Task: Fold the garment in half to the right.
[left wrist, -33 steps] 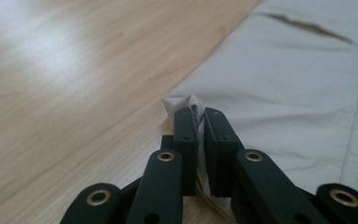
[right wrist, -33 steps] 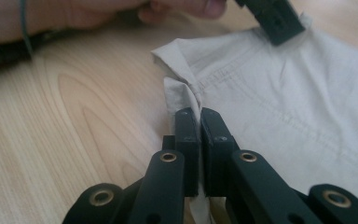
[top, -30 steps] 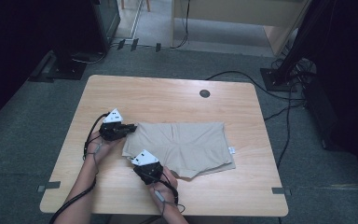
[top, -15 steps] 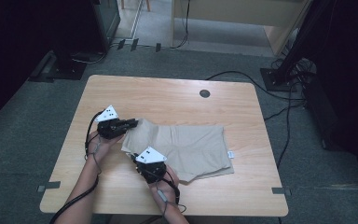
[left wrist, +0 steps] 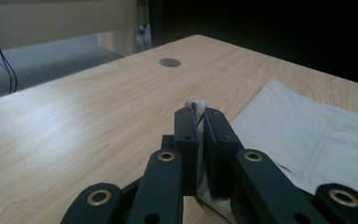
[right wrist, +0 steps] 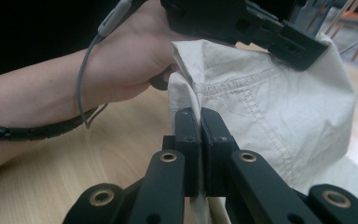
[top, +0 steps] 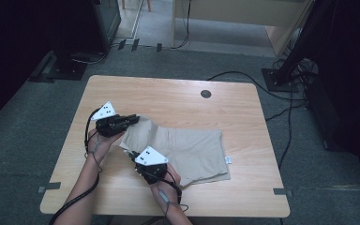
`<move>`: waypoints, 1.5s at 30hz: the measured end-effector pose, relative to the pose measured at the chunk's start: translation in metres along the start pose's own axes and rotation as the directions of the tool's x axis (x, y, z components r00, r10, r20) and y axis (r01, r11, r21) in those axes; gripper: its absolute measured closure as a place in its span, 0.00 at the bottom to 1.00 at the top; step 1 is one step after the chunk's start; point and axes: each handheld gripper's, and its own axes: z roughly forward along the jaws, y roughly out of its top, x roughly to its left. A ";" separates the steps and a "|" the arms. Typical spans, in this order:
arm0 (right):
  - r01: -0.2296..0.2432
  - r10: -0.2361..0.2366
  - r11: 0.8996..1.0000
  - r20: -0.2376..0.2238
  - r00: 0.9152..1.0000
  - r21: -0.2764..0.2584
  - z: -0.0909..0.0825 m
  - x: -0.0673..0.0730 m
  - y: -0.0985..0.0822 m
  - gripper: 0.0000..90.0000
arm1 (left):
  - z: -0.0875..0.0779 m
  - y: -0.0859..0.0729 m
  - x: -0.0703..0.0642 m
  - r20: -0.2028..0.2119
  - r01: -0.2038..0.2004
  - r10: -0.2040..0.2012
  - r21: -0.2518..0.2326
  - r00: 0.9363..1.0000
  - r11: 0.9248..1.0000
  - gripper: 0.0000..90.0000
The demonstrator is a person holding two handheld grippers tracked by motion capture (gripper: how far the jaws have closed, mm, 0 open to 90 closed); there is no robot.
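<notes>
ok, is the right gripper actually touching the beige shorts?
Touching. In the right gripper view, the right gripper has its jaws shut on a fold of the beige shorts.

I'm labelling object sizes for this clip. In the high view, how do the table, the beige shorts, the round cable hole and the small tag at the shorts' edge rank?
1. Table
2. Beige shorts
3. Round cable hole
4. Small tag, only a little smaller than the hole, so that ranking is unsure.
</notes>
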 end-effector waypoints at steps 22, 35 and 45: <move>0.023 -0.027 0.994 -0.035 0.999 -0.102 -0.024 -0.001 0.039 0.97 | -0.031 0.048 -0.006 -0.026 -0.084 0.083 -0.030 0.996 0.996 0.95; 0.026 -0.038 0.988 -0.072 0.997 -0.149 -0.036 0.001 0.057 0.97 | -0.048 0.082 -0.015 -0.030 -0.140 0.140 -0.008 0.990 0.990 0.95; 0.003 -0.015 0.991 -0.089 0.996 -0.136 -0.035 -0.006 0.051 0.97 | -0.044 0.077 -0.009 -0.018 -0.111 0.112 0.056 0.994 0.992 0.95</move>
